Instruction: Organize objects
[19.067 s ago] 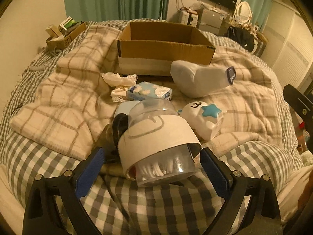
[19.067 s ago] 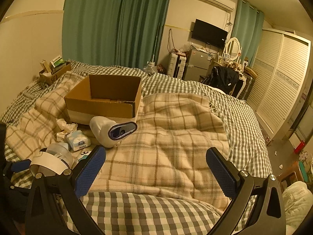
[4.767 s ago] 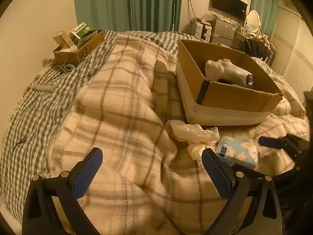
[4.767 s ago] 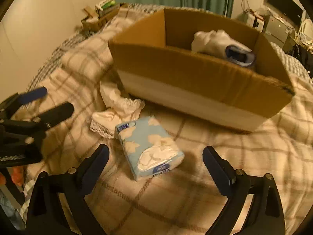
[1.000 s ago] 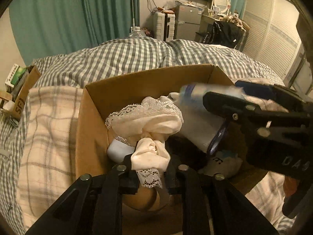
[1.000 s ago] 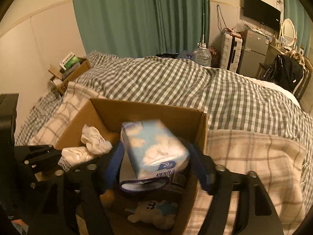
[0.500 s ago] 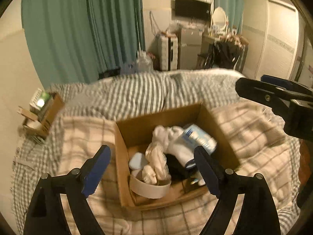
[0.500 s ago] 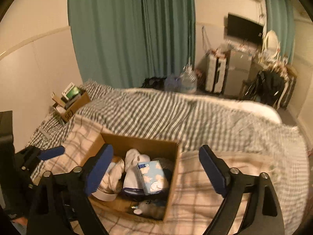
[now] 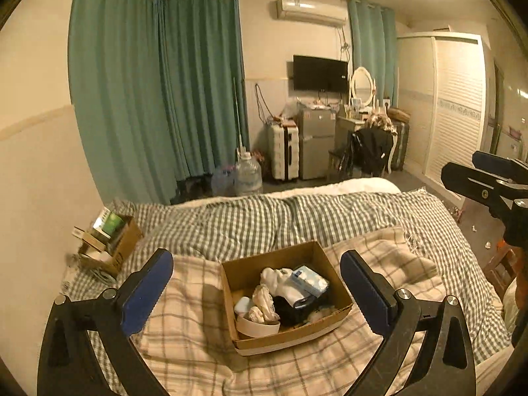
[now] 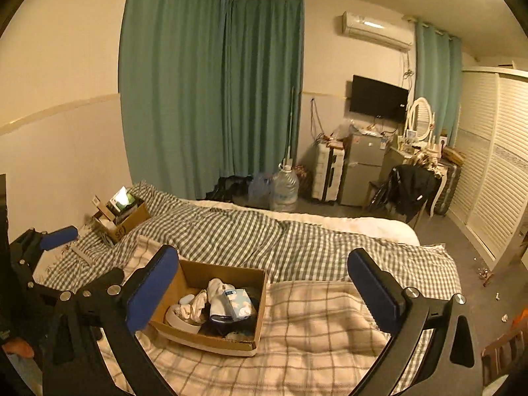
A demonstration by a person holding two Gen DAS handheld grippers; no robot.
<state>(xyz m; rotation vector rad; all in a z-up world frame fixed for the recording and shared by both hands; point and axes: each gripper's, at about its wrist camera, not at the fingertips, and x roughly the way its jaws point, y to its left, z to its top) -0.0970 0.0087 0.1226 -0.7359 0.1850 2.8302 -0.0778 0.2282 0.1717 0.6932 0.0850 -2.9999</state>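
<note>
An open cardboard box (image 9: 252, 340) sits on the plaid blanket on the bed; it also shows in the right wrist view (image 10: 260, 300). Inside lie a blue tissue pack (image 9: 308, 280), a lacy cream cloth (image 9: 264, 300), a white sock, a round clear tub with a white band (image 9: 257, 326) and other small items. The tissue pack (image 10: 239, 305) and the cloth (image 10: 194, 305) show in the right wrist view too. My left gripper (image 9: 257, 283) is open and empty, high above the box. My right gripper (image 10: 264, 283) is open and empty, also well above it.
A small cardboard box of packets (image 9: 109, 244) stands at the bed's far left by the wall. Green curtains, a water jug (image 9: 247, 176), suitcase, fridge, dresser with chair and a white wardrobe (image 9: 455, 115) lie beyond the bed.
Both grippers have risen and pulled back from the box, which looks smaller now. A second ago the left held the lacy cloth and the right the tissue pack; both now lie in the box.
</note>
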